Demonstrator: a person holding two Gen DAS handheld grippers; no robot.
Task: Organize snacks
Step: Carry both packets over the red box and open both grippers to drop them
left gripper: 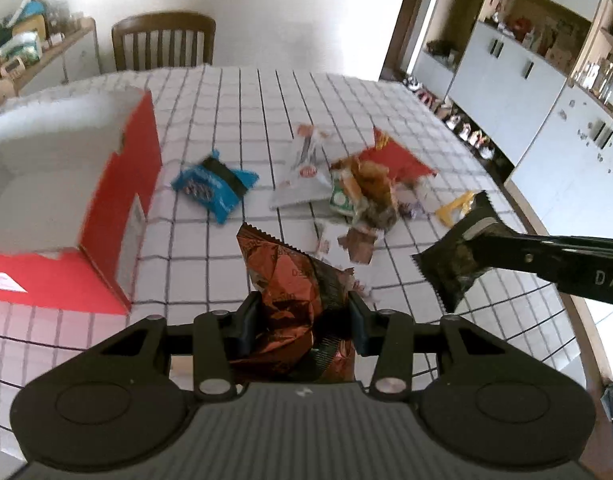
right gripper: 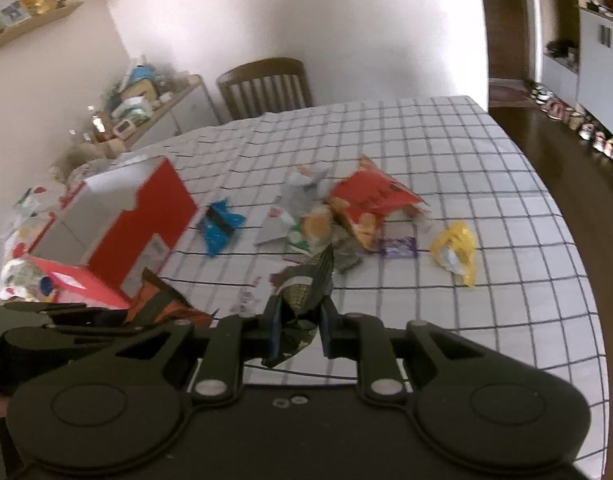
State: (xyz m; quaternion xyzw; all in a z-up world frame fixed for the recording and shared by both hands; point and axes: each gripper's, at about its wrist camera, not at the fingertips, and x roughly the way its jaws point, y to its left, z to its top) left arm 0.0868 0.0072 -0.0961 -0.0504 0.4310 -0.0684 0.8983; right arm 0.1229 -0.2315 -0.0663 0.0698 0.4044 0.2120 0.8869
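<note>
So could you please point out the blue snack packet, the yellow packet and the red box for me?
blue snack packet point(left gripper: 214, 186), left wrist view, middle of the wrapper.
yellow packet point(right gripper: 456, 250), right wrist view, middle of its crumpled body.
red box point(left gripper: 122, 208), left wrist view, its red side wall.

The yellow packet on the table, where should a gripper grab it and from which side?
Probably from above, on the raised crumpled upper part of the yellow packet. It lies apart from the snack pile on bare tablecloth, with clear space on every side but the one facing the purple wrapper. Its puffed folds look easier to pinch than the edges flat on the cloth.
</note>
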